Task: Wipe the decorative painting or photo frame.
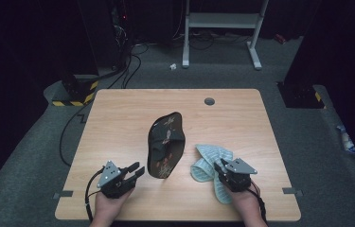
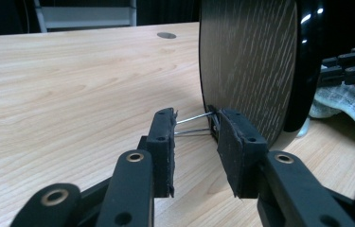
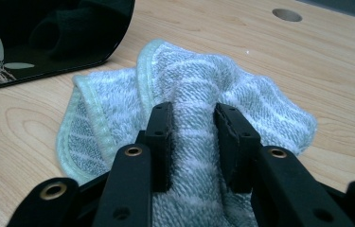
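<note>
The tray [image 1: 166,144] stands tilted on edge mid-table. The right gripper [image 3: 193,137] pinches the cloth [image 3: 189,109] just beside it. The left gripper [image 2: 196,137], jaws part open, seems to hold nothing beside the tray's back. Unsupported, the tray could tip or slide when wiped.

The room is dark, with black walls or drapes at the back and sides. A light wooden surface [image 1: 118,123] with rounded corners stands on grey carpet [image 1: 28,156]; a round cable hole [image 1: 209,101] sits near its far edge. Beyond it stands a white metal frame [image 1: 222,21] on two feet. Black cables [image 1: 128,71] trail across the carpet at the left, by a base marked with yellow-and-black stripes [image 1: 78,94]. A small white scrap [image 1: 173,66] lies on the carpet.
</note>
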A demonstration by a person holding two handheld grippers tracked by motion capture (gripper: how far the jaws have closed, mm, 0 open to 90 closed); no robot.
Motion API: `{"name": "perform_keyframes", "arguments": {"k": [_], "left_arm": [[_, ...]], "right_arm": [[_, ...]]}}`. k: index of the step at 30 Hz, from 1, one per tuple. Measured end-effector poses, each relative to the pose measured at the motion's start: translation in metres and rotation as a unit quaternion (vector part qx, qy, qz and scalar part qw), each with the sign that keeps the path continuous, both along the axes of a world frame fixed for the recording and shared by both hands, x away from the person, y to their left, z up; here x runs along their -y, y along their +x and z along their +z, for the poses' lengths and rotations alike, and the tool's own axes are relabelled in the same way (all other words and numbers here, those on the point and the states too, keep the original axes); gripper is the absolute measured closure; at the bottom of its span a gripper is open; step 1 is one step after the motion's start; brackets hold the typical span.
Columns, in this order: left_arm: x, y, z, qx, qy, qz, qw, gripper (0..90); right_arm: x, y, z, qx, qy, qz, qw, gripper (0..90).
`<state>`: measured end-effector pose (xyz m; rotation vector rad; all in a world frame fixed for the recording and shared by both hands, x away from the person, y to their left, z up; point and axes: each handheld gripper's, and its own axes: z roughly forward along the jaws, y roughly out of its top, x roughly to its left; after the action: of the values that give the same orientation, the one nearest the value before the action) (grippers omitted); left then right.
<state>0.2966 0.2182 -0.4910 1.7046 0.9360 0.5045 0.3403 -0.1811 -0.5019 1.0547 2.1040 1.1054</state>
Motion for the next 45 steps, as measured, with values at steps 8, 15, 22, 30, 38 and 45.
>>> {"name": "perform_keyframes", "arguments": {"k": [8,15,22,30,38,45], "left_arm": [[0.013,0.002,-0.004,-0.006,0.008,-0.024,0.9997,69.6],[0.023,0.001,-0.006,-0.008,0.01,-0.041,0.9991,69.9],[0.036,0.001,-0.007,-0.008,0.018,-0.067,0.9976,69.3],[0.048,0.004,-0.009,-0.011,0.021,-0.084,0.9962,66.9],[0.063,0.009,-0.011,-0.014,0.026,-0.101,0.9944,63.7],[0.065,0.018,-0.013,-0.014,0.042,-0.094,0.9946,61.3]], "right_arm": [[0.002,-0.002,0.0,0.001,0.0,-0.002,1.0,67.5],[0.005,-0.004,0.0,0.001,0.0,-0.008,1.0,67.5],[0.007,-0.007,0.0,0.0,0.002,-0.015,0.9999,67.5],[0.01,-0.011,-0.001,-0.001,0.001,-0.02,0.9998,67.5],[0.012,-0.016,-0.001,-0.001,0.0,-0.023,0.9997,67.5],[0.016,-0.019,-0.001,0.0,-0.001,-0.029,0.9996,67.5]]}}
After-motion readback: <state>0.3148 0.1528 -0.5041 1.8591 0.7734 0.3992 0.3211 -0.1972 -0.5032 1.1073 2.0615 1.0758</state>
